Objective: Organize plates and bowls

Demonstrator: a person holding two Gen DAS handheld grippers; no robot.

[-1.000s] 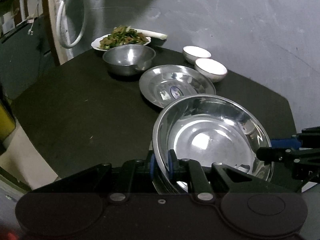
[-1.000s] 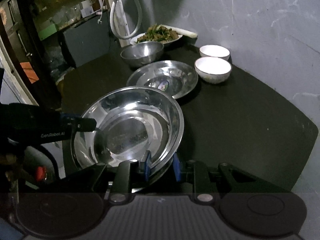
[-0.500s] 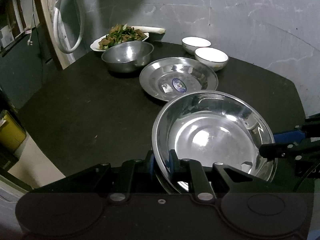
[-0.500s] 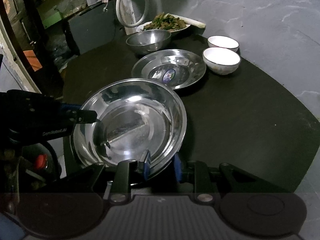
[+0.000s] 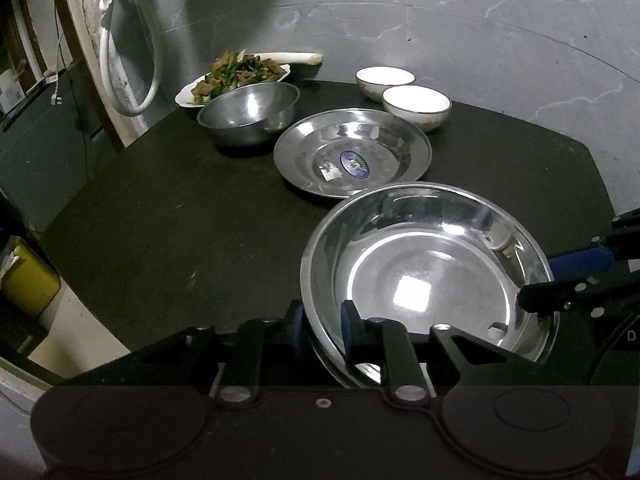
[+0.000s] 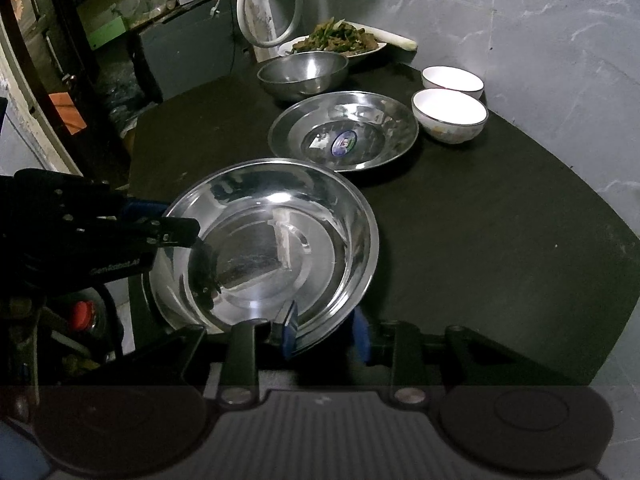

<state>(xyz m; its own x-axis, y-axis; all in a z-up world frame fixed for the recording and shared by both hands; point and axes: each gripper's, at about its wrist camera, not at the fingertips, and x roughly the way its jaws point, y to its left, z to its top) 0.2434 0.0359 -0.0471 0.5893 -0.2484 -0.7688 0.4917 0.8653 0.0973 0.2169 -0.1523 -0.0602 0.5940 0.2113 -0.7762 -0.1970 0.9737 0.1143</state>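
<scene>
big basin (image 5: 424, 276): round shiny steel, near table (image 5: 168, 216) edge, rim pinched both sides
L gripper (image 5: 320, 326): clamped on rim
R gripper (image 6: 324, 330): clamped on opp. rim
flat steel plate (image 5: 352, 152): just behind, stickered

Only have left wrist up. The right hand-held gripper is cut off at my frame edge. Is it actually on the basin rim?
Observer: Yes. In the right wrist view, the right hand-held gripper has one blue pad inside and one outside the near rim of the steel basin.
Operator: How does my own grip look from that side?
Observer: The left hand-held gripper has its black finger over the basin's left rim, with a blue pad outside and beneath it.
Operator: Anything low on that side I can't see?
Observer: A red-capped item sits down beside the table, left of the basin. I can't tell what it is.
</scene>
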